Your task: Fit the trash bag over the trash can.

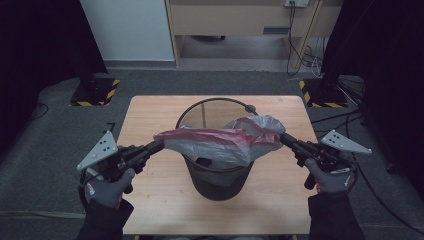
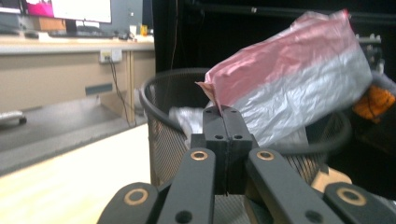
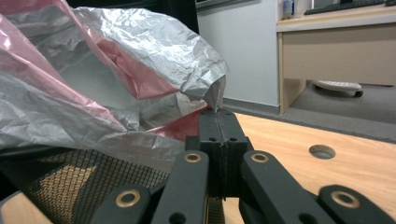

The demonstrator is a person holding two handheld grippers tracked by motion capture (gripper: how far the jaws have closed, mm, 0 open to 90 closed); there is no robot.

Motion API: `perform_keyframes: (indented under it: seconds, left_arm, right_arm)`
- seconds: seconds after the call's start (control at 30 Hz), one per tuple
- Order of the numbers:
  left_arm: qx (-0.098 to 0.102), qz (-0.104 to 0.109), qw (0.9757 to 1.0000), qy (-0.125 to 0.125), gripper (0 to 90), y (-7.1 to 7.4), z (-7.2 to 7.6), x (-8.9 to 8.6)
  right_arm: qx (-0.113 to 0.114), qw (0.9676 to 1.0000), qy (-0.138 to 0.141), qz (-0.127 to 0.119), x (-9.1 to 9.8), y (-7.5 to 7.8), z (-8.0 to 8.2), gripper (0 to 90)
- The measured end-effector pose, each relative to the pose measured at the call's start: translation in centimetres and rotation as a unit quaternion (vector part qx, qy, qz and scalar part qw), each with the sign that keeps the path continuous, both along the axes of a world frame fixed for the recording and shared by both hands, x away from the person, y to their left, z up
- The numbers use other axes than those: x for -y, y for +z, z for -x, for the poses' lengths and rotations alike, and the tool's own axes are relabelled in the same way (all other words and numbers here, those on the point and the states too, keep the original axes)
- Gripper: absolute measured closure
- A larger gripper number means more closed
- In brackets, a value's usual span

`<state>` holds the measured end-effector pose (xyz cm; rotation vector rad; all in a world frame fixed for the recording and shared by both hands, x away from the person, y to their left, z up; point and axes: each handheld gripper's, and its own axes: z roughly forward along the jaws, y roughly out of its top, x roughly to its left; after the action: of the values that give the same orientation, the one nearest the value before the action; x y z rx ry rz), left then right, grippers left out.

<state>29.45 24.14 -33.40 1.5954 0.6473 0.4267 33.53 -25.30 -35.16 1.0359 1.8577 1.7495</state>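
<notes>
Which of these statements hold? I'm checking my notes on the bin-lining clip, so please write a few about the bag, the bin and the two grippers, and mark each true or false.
1. The left gripper is shut on an edge of the plastic bag. True.
2. The right gripper hangs open, clear of the bag. False: it is shut on the bag's other edge.
3. The bag is stretched across the top of the mesh bin. True.
4. The bin lies tipped on its side. False: it stands upright on the table.
5. The bag is plain black. False: it is red and grey-white.
</notes>
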Motion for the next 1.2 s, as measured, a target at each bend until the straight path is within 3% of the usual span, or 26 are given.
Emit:
perform_keyframes:
  seconds: [0.2,0.3,0.53,0.6,0.77,0.83,0.87,1.0,1.07,1.2]
  left_arm:
    - [-0.038,-0.012,0.9991,0.01,90.0,-2.1,0.2,0.1]
    - [-0.047,-0.024,0.9986,0.004,90.0,-3.0,-0.1,0.6]
    - [-0.061,-0.054,0.9967,0.0,90.0,-4.5,-0.6,1.6]
    - [-0.067,-0.054,0.9963,-0.002,90.0,-4.9,-0.9,2.0]
    - [-0.06,-0.054,0.9967,0.0,90.0,-5.1,-1.4,2.5]
    - [-0.045,-0.039,0.9982,-0.003,87.7,-4.9,-1.3,2.4]
    - [-0.041,-0.028,0.9988,-0.002,78.4,-4.7,-1.3,2.1]
    - [-0.017,0.005,0.9998,0.003,67.8,-3.7,-1.0,0.8]
    - [-0.009,0.036,0.9993,0.009,61.4,-3.2,-1.0,-0.1]
    - [0.0,0.071,0.9975,0.009,52.4,-2.5,-1.1,-1.1]
  right_arm:
    - [-0.009,0.9999,0.01,0.005,-0.3,-0.6,0.4,90.0]
    - [-0.016,0.9997,0.015,0.009,-0.7,-1.1,0.4,90.0]
    - [-0.036,0.9985,0.028,0.032,-1.6,-2.1,0.1,90.0]
    - [-0.038,0.9984,0.025,0.035,-1.7,-2.3,0.0,90.0]
    - [-0.037,0.9984,0.02,0.037,-1.8,-2.6,-0.1,89.8]
    - [-0.031,0.9988,0.013,0.035,-1.8,-2.5,-0.1,84.5]
    - [-0.022,0.9993,0.005,0.03,-1.5,-2.4,-0.1,77.2]
    - [-0.011,0.9999,0.001,0.011,-1.0,-1.9,-0.1,72.2]
    - [-0.002,1.0,-0.003,0.0,-0.8,-1.7,0.0,67.6]
    - [0.018,0.9998,-0.006,-0.007,-0.4,-1.0,0.1,62.5]
